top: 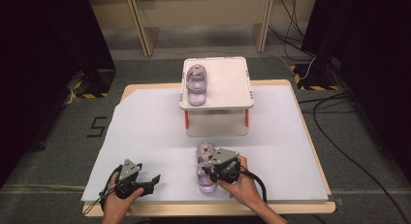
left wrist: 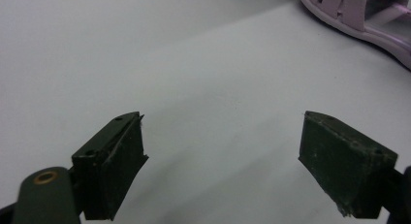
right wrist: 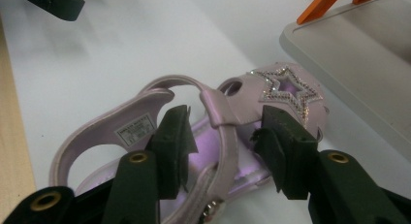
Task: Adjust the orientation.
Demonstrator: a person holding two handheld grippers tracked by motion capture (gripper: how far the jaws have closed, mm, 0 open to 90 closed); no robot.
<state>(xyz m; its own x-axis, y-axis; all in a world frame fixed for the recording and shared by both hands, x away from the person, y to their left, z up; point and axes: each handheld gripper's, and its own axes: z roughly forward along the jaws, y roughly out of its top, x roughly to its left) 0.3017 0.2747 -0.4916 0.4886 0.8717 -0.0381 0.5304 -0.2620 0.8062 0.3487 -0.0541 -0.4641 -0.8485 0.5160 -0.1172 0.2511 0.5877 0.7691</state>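
A lilac sandal (top: 205, 183) with a glittering star (right wrist: 286, 88) on its toe lies on the white sheet near the table's front. My right gripper (top: 206, 168) hangs over it from the right. In the right gripper view that gripper (right wrist: 225, 127) straddles the sandal's ankle strap (right wrist: 220, 122), with a gap on each side of the strap. A matching sandal (top: 196, 83) lies on the left of the top shelf of a white stand (top: 228, 83). My left gripper (top: 151, 183) rests at the front left, open (left wrist: 220, 156) and with nothing in it, its jaws pointing towards the near sandal (left wrist: 358, 15).
The stand has orange legs (top: 246, 117) and a lower shelf (right wrist: 358, 64) close behind the near sandal. The white sheet (top: 145, 132) covers most of the wooden table. Cables trail on the floor at the right (top: 339, 136).
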